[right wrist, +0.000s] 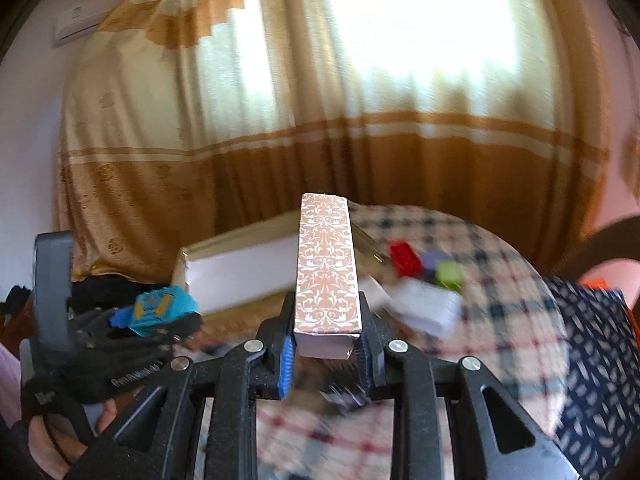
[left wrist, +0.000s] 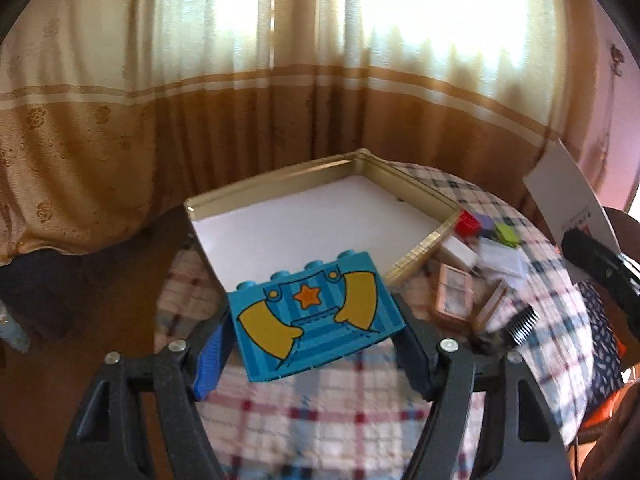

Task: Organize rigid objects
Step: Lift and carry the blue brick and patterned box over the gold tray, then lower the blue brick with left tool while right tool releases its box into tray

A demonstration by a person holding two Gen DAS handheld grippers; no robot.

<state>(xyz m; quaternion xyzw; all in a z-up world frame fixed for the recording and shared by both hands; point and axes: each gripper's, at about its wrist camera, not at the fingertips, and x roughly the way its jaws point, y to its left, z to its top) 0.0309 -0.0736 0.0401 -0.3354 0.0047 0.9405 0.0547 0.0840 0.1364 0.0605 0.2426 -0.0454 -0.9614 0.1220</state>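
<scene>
My left gripper (left wrist: 314,354) is shut on a big blue toy brick (left wrist: 316,316) printed with a star and yellow arms, held tilted above the checked tablecloth (left wrist: 320,412), just in front of a gold-rimmed tray (left wrist: 420,250) with a white floor. In the right wrist view my right gripper (right wrist: 326,354) is shut on a long narrow box (right wrist: 326,272) with an orange scroll pattern, pointing away from me toward the tray (right wrist: 240,276). The left gripper with the blue brick (right wrist: 160,308) shows at the left there, held by a hand (right wrist: 48,444).
Right of the tray lie a red brick (left wrist: 468,222), a purple one (left wrist: 488,224), a green one (left wrist: 508,234), a white box (left wrist: 500,258) and patterned flat boxes (left wrist: 454,298). A black comb (left wrist: 522,324) lies nearer. Curtains hang behind; a dark patterned cloth (right wrist: 600,368) is at right.
</scene>
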